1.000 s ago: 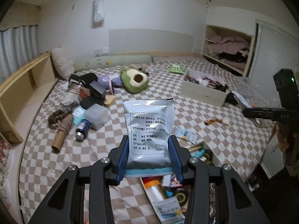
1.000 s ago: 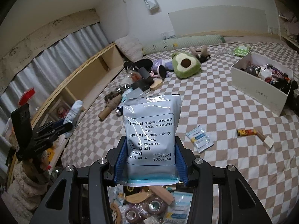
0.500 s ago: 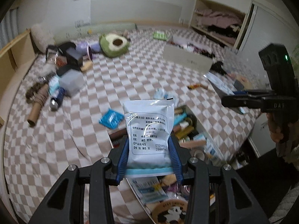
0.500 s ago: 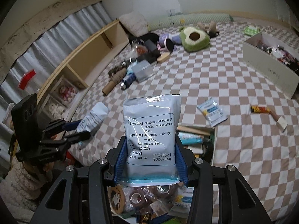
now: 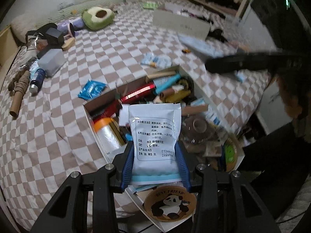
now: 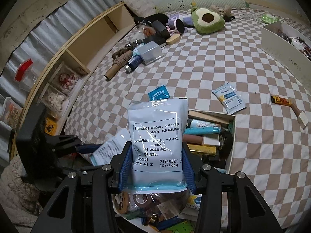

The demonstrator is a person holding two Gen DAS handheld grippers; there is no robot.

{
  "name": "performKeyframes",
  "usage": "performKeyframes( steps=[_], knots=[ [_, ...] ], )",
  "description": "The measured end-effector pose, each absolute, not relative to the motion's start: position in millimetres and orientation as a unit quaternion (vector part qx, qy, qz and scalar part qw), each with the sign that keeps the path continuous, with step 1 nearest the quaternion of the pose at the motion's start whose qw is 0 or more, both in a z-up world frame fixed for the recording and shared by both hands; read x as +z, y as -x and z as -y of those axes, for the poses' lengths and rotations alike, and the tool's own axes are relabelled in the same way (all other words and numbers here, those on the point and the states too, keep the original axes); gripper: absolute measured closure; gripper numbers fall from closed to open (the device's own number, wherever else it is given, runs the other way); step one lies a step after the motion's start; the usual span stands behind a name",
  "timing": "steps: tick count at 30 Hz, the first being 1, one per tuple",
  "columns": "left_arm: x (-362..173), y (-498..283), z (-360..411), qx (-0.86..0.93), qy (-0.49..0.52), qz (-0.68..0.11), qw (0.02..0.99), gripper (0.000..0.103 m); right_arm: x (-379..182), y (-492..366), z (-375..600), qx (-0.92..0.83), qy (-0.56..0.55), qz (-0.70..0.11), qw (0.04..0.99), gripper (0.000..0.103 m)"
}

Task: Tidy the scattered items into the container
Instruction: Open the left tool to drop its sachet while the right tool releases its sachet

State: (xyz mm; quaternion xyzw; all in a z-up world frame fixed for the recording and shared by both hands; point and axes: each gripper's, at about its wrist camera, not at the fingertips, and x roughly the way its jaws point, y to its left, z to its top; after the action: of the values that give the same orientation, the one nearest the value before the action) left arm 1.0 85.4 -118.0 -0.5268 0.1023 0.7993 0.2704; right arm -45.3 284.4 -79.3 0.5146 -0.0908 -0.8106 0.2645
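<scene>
My left gripper (image 5: pixel 154 145) is shut on a white sachet (image 5: pixel 155 128) with printed text, held upright over the open box (image 5: pixel 91 120) packed with tubes, rolls and packets. My right gripper (image 6: pixel 156 145) is shut on a like sachet (image 6: pixel 157 136) above the same box (image 6: pixel 232 145). In the right wrist view the left gripper (image 6: pixel 88 148) shows at the lower left with its sachet (image 6: pixel 108 149). On the checked bed lie a blue packet (image 5: pixel 91 90), a white-and-blue packet (image 6: pixel 230 99), an orange-wrapped stick (image 6: pixel 281 101) and a small block (image 6: pixel 302 119).
An avocado plush (image 6: pixel 208 20) lies at the far end. A heap with a cardboard tube (image 6: pixel 114 69), a bottle and a clear box (image 6: pixel 151 53) sits by the wooden shelf (image 6: pixel 81 44). A white box (image 6: pixel 281 48) stands at the right.
Both grippers have sunk and tipped downward, each keeping its sachet. The open box, at the bottom edge before, now fills the lower middle of both views.
</scene>
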Motion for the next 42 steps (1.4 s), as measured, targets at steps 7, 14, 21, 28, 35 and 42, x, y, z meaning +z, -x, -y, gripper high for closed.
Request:
performKeyframes(
  steps=[7, 14, 21, 28, 35, 42],
  knots=[
    [-147, -4, -100, 0.771, 0.556, -0.134, 0.281, 0.061, -89, 45, -280, -0.801, -0.530, 0.085, 0.264, 0.055],
    [-165, -3, -110, 0.760, 0.562, -0.166, 0.280, 0.061, -97, 45, -273, -0.792, -0.543, 0.076, 0.267, 0.055],
    [-175, 0, -111, 0.746, 0.580, -0.155, 0.289, 0.029, -101, 45, -271, -0.789, -0.549, 0.074, 0.267, 0.055],
    [-164, 1, -106, 0.748, 0.581, -0.132, 0.293, 0.024, -113, 45, -268, -0.778, -0.564, 0.073, 0.265, 0.055],
    [-156, -2, -98, 0.755, 0.576, -0.133, 0.285, 0.024, -134, 38, -248, -0.756, -0.591, 0.048, 0.277, 0.055],
    [-154, -3, -86, 0.759, 0.574, -0.136, 0.277, 0.024, -154, 36, -222, -0.729, -0.618, 0.023, 0.295, 0.055]
  ],
)
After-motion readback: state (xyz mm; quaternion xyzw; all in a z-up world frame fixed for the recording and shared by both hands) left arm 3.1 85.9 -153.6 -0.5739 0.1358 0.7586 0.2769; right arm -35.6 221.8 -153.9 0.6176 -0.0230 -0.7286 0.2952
